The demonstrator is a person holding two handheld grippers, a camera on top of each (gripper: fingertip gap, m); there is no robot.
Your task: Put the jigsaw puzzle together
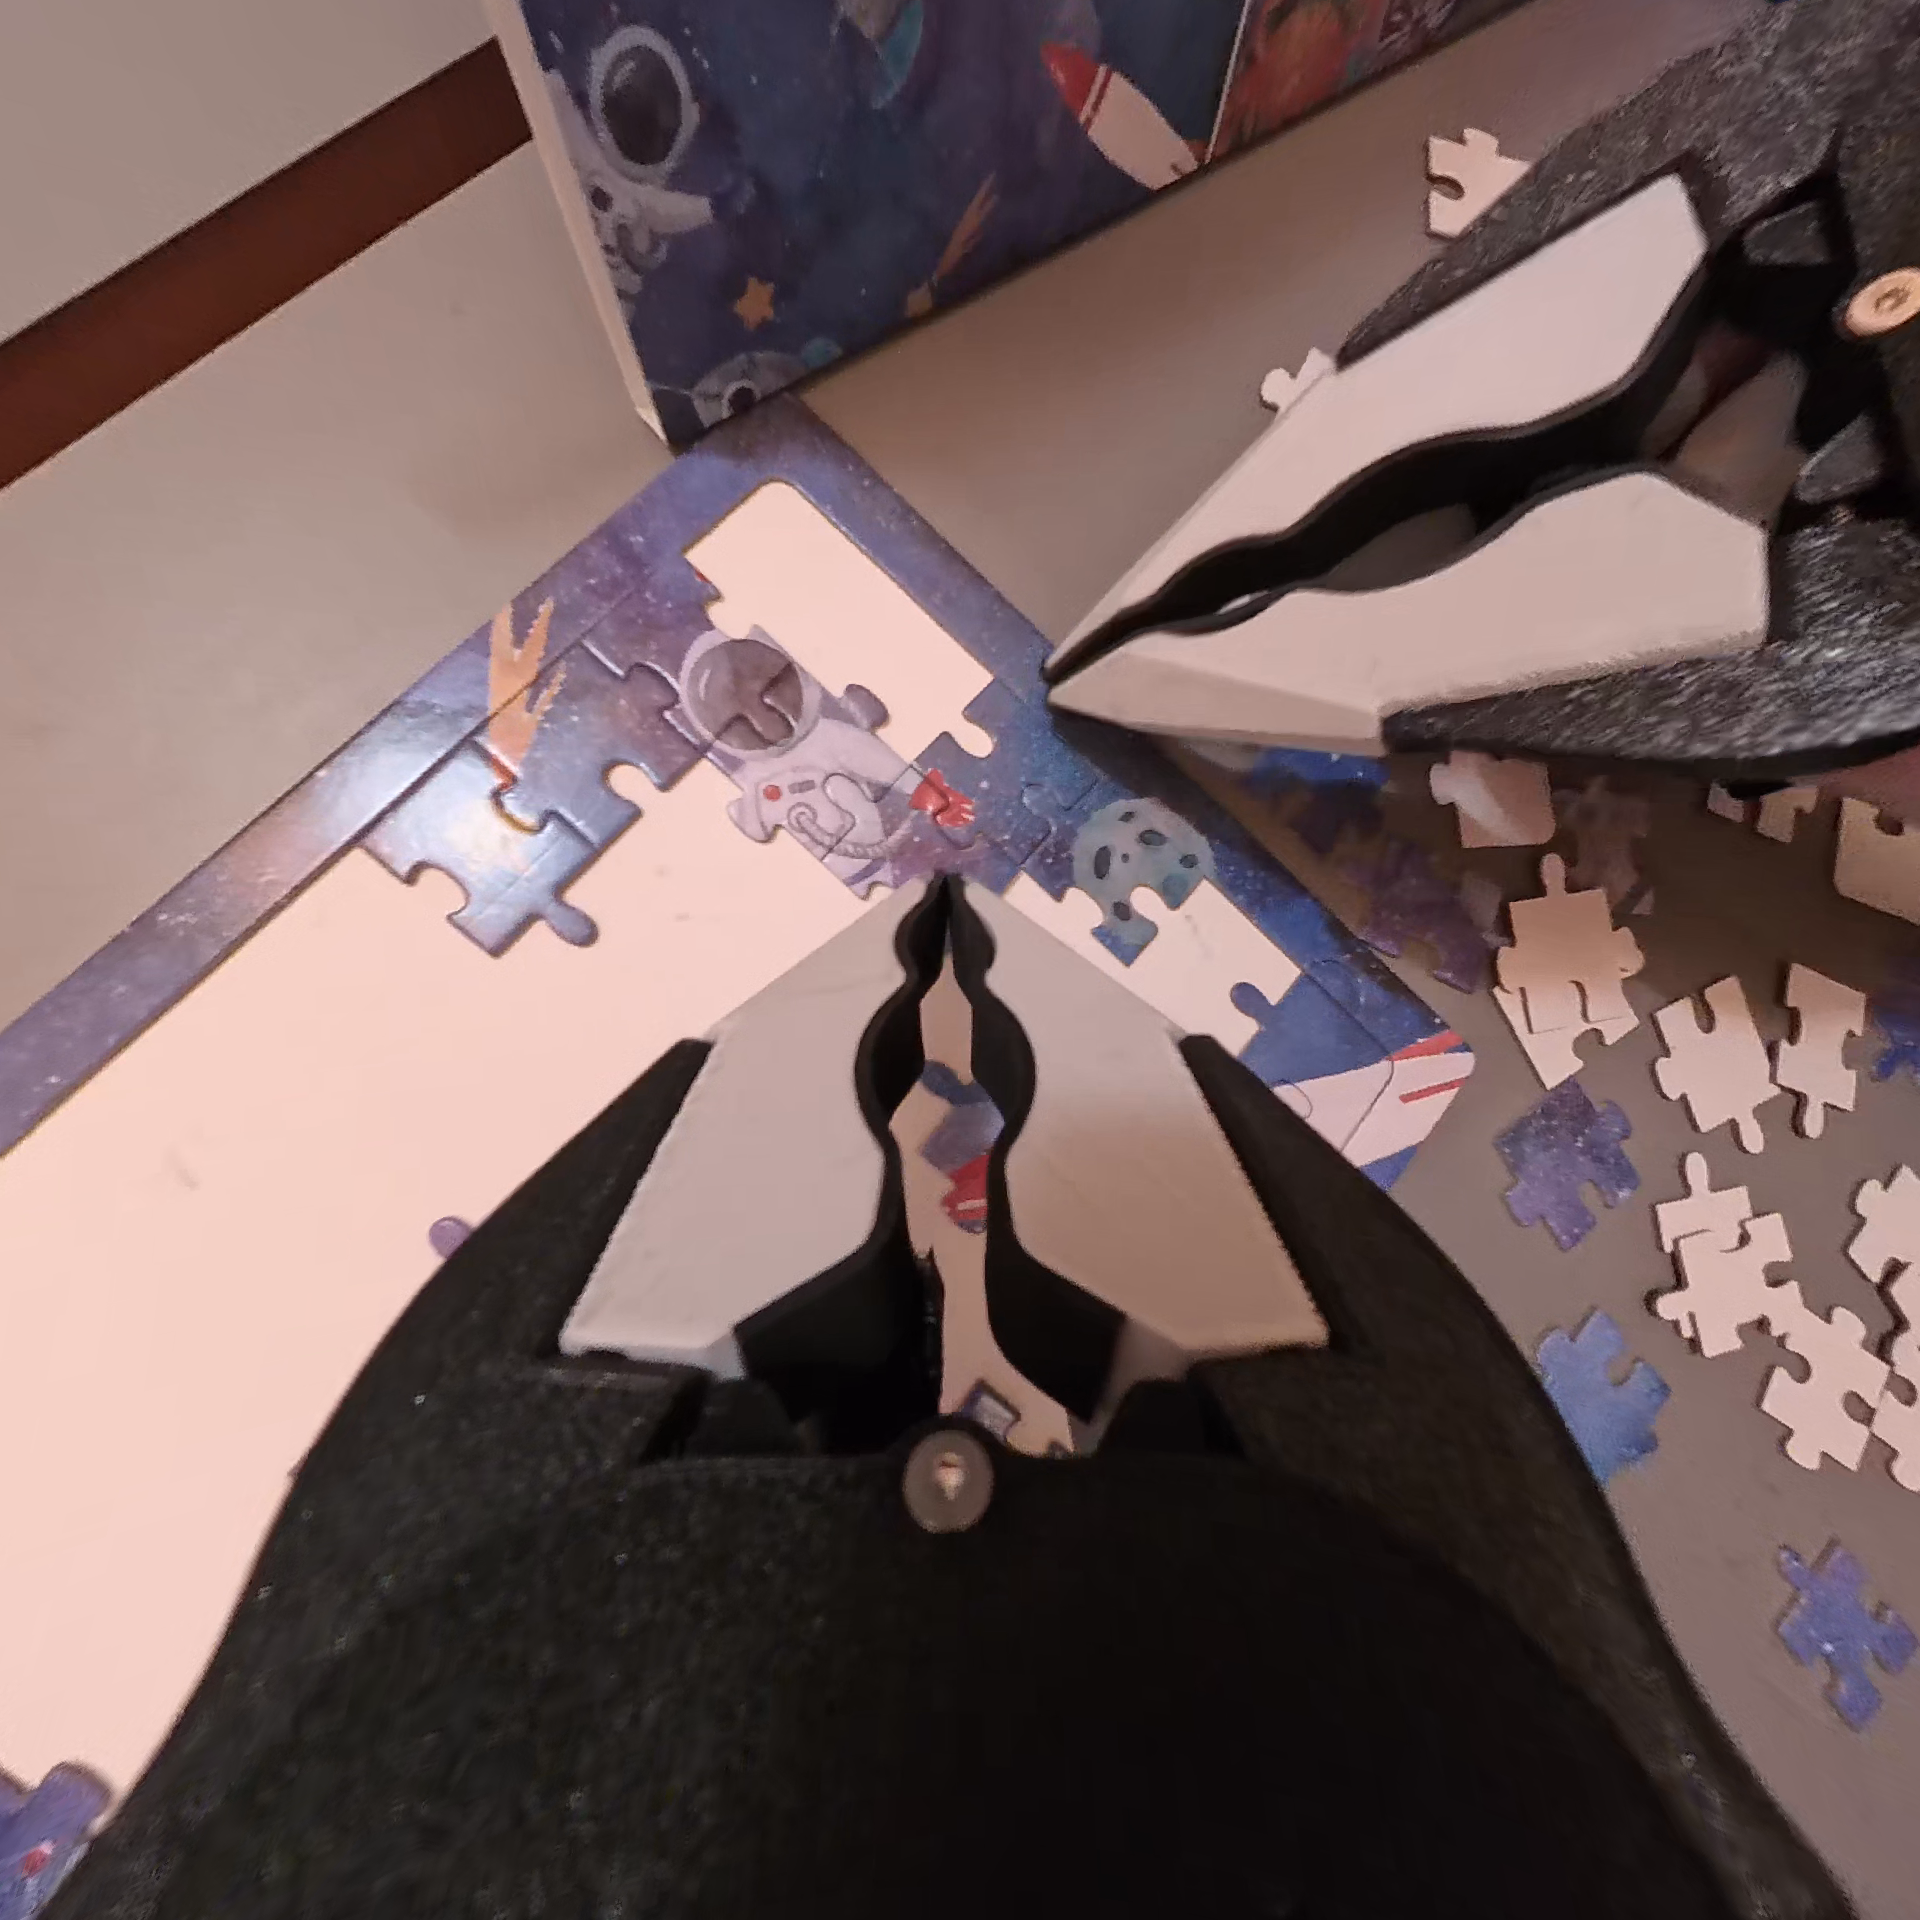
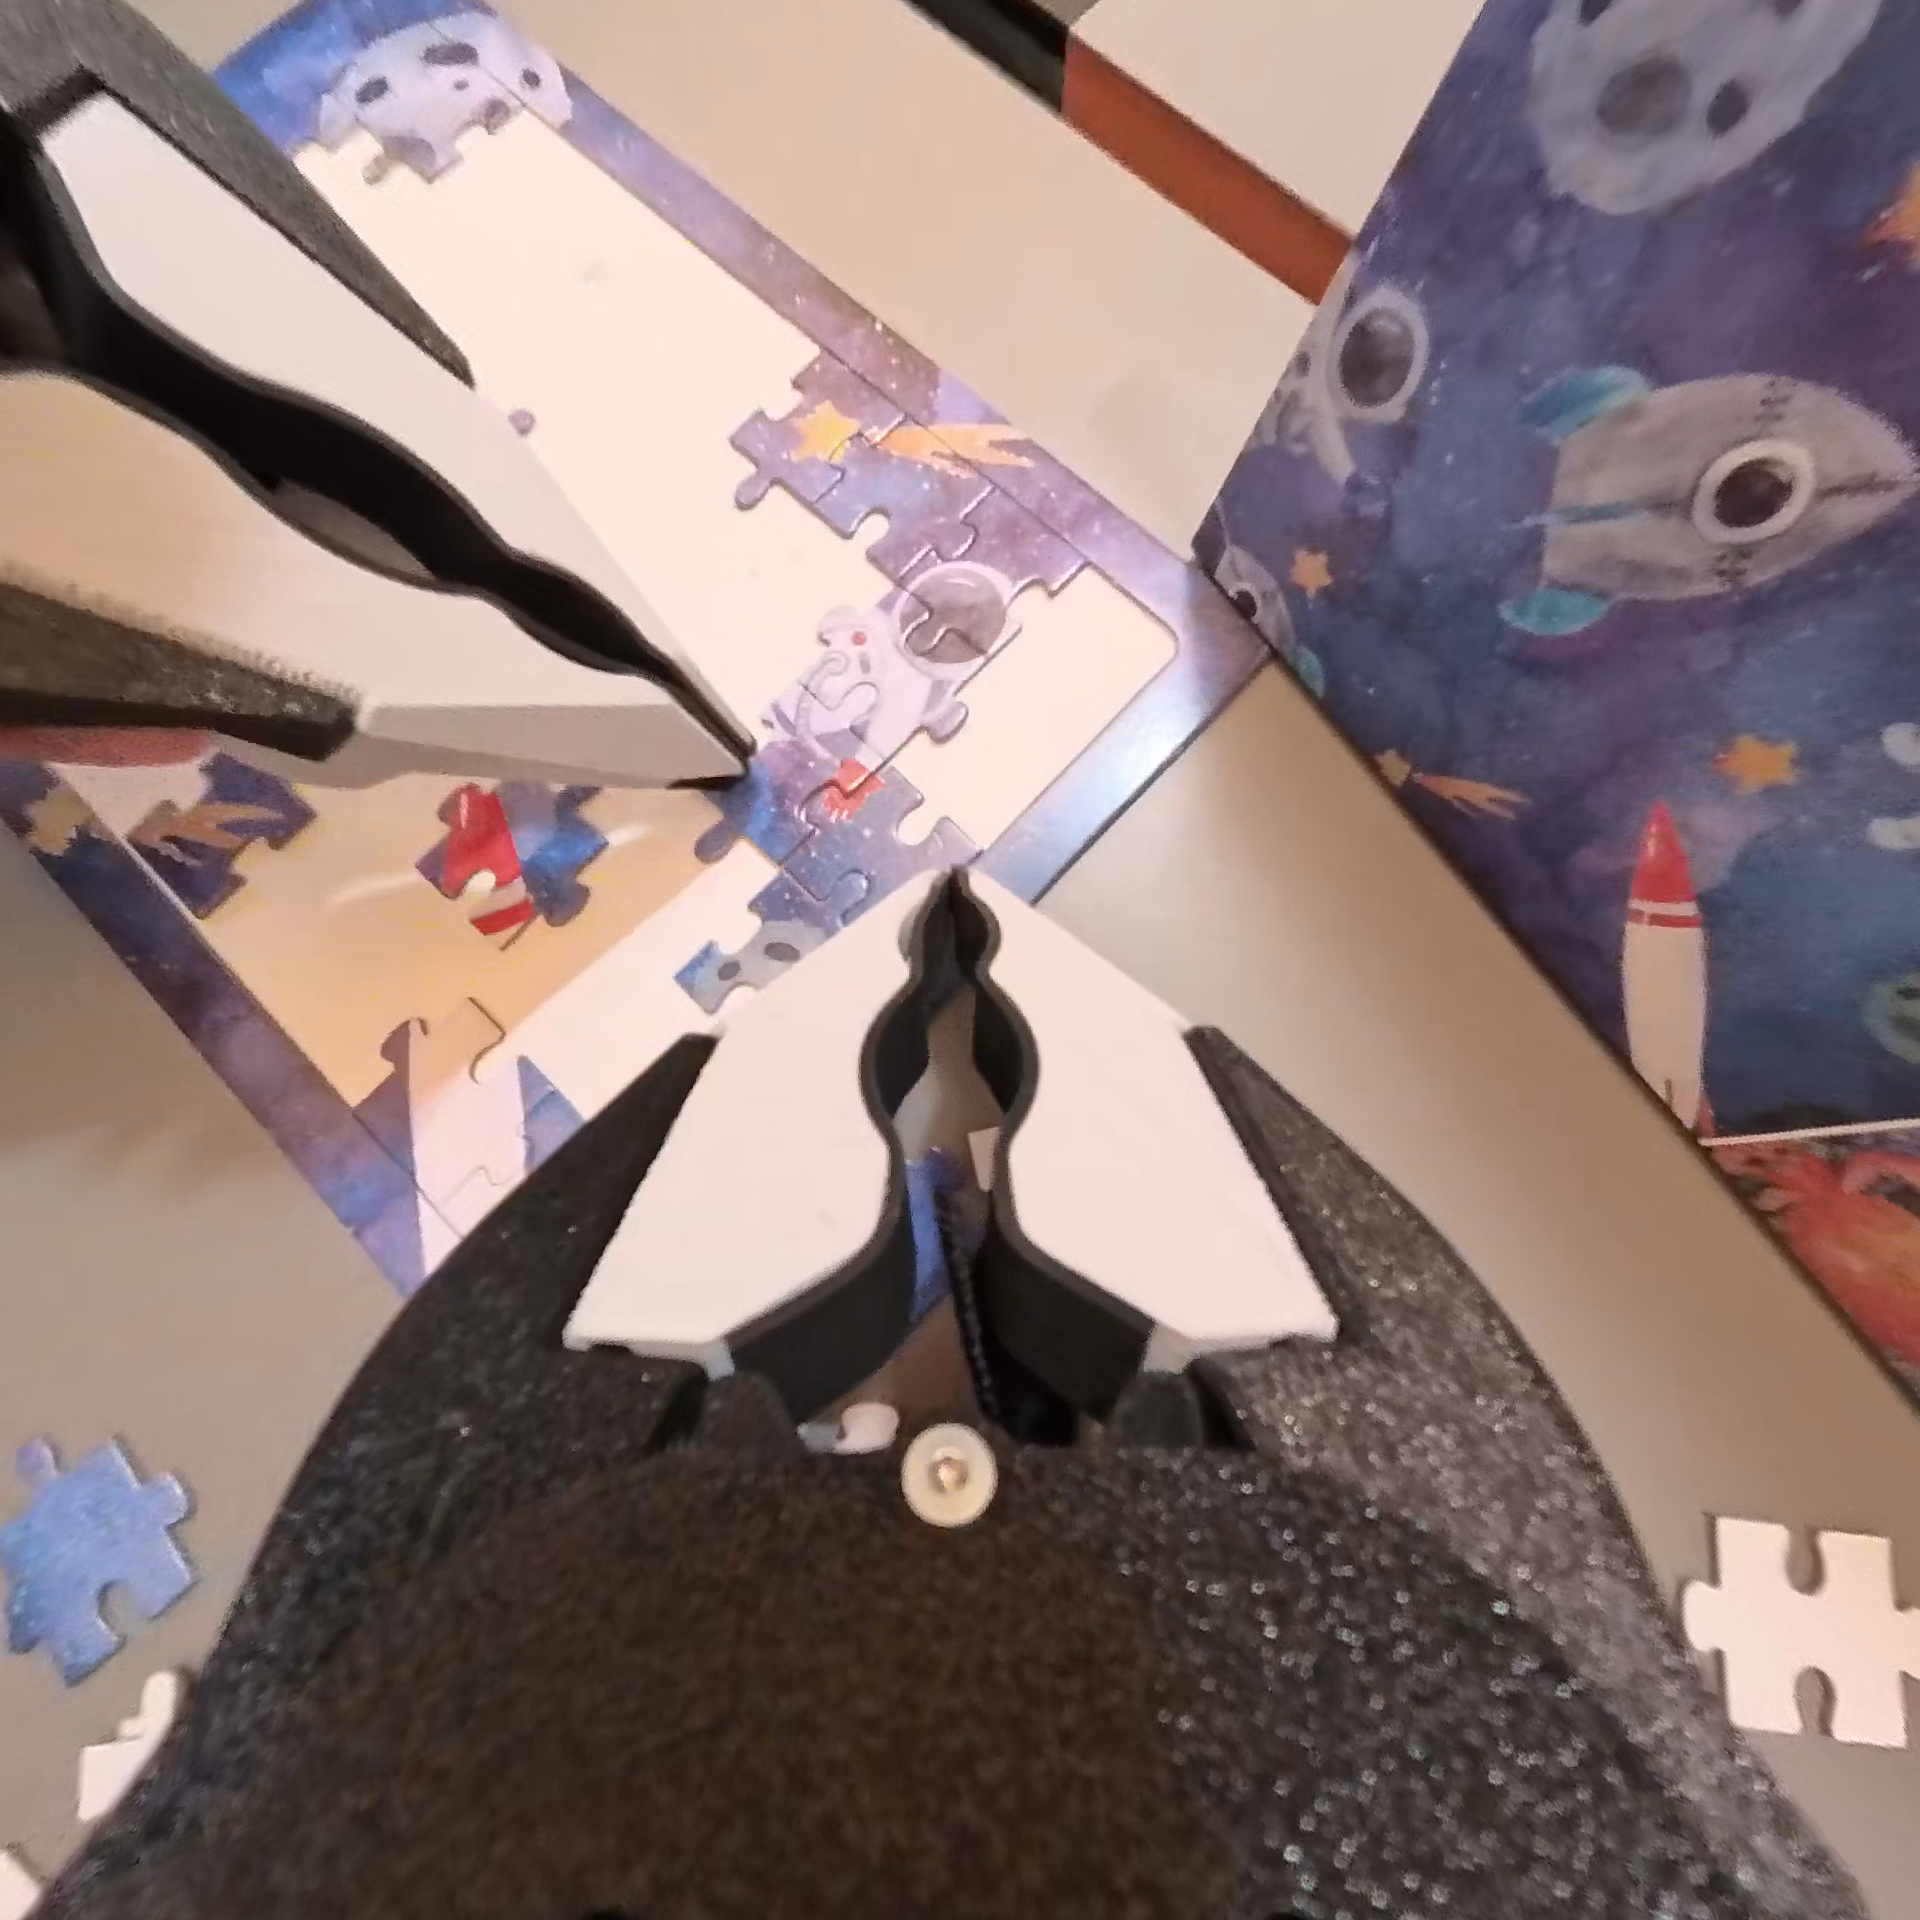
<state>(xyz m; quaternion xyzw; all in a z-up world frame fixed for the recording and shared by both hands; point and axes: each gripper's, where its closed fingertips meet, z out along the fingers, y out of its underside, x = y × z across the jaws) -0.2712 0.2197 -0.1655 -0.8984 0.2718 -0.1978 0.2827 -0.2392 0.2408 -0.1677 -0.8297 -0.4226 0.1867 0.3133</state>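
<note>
The jaws of the left gripper are closed tip to tip and hold nothing; the tips rest on or just above the lower edge of the astronaut cluster of joined pieces. The jaws of the right gripper are also closed and empty, with the tips at the inner edge of the puzzle frame, just beside the pieces with the grey asteroid. So both tools are pointing at the same assembled group from two sides, and it looks like they press or nudge a piece flat, not carry one. The group lies directly ahead of the left jaws and its long axis runs along the frame border toward the box; the left gripper is nearer to the astronaut, the right one is nearer to the border. I judge that the next piece must come from the loose pieces on the worktop, which lie on the right gripper's side, so that hand is the better one for it. Count: two grippers, one frame, one standing box with space pictures, one assembled band with maybe ten pieces, one rocket corner group, and more than fifteen loose pieces, many with the white back up. Most of the frame is not yet filled.
</note>
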